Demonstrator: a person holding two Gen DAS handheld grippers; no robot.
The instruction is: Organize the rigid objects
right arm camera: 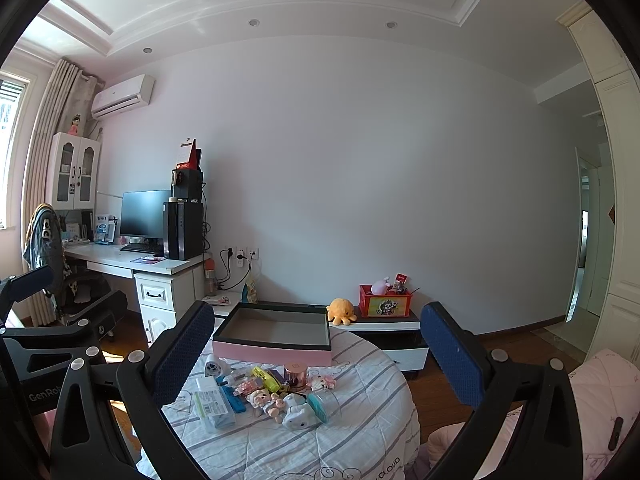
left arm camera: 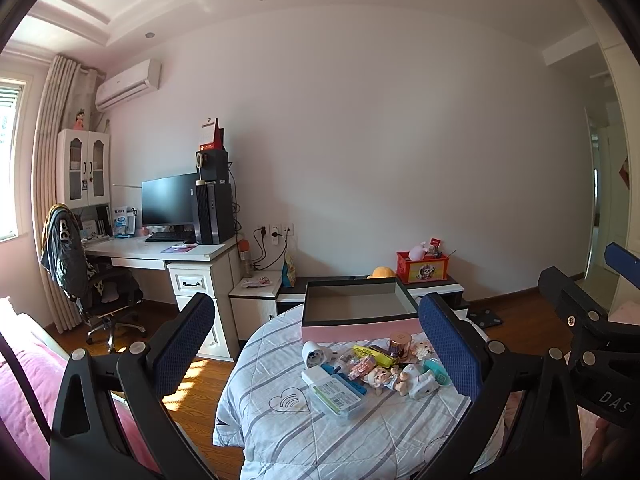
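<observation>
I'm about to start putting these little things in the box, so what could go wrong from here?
1. The small toys lie packed tightly together, some touching; closing a gripper on one could drag or knock its neighbours.
2. The pink box sits on a soft quilt, so a nudge could shift it.
3. Both grippers, left and right, face the same pile and might collide.

Open air above the striped quilt (left arm camera: 280, 432), nothing overhead. The toy clutter (right arm camera: 264, 392) crowds the middle, and the pink box (right arm camera: 276, 350) walls off the far side, its top open.
</observation>
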